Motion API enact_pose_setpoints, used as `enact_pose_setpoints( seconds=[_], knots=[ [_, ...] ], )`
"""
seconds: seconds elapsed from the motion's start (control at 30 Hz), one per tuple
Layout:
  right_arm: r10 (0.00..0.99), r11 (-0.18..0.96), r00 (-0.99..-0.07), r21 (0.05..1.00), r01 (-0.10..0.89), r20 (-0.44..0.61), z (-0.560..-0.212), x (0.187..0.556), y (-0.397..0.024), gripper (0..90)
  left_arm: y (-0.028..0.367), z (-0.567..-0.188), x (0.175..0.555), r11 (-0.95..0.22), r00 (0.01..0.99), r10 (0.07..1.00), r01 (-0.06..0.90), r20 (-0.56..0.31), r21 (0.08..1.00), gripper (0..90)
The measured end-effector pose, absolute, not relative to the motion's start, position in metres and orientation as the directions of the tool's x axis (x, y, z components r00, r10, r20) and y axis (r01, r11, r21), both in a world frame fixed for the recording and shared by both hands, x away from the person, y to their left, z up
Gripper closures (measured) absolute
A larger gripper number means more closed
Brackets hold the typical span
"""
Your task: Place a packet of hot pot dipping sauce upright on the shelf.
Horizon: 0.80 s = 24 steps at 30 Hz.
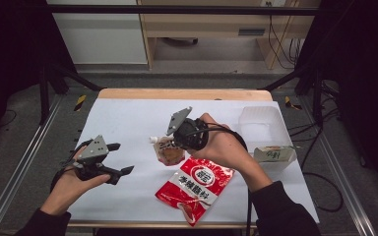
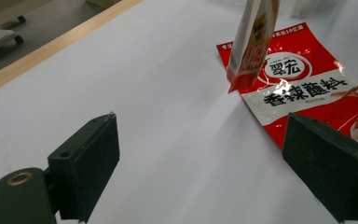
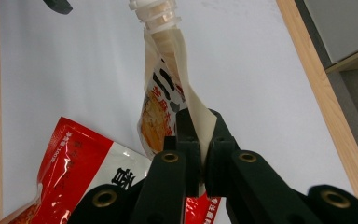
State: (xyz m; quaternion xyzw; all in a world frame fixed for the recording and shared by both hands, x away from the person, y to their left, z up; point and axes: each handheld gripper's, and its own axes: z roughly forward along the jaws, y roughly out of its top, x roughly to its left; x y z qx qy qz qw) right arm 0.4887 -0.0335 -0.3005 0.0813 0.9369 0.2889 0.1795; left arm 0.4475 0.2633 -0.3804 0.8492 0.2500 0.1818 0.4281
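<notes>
The red sachet (image 2: 307, 88) runs off the left gripper view's right edge.

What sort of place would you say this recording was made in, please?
Probably a lab recording booth rather than a kitchen: a white-covered table framed by metal rails and black curtains, loose cables on the floor, and food pouches laid out as props.

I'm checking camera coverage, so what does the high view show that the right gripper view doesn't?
High view alone: the clear container, the small carton, the person's hands, and the left gripper, its jaws open and empty. Right gripper view alone: the right gripper pinching the spouted pouch by its edge, with the ribbed spout pointing away. Both: the pouch, the red sauce packet and the white table top.
</notes>
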Motion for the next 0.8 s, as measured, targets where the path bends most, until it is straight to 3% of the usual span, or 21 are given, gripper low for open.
enact_pose_setpoints(
  seconds=[0.4,0.8],
  knots=[
    [0.276,0.818,-0.900,0.573,0.037,-0.336,-0.280,0.489,-0.057,87.4,0.277,-0.424,0.438,-0.462,0.764,0.641,0.318,0.064,0.828,7.9],
    [0.323,0.803,-0.876,0.593,0.053,-0.359,-0.260,0.494,-0.092,87.4,0.284,-0.435,0.439,-0.426,0.705,0.703,0.312,0.093,0.849,7.5]
  ],
)
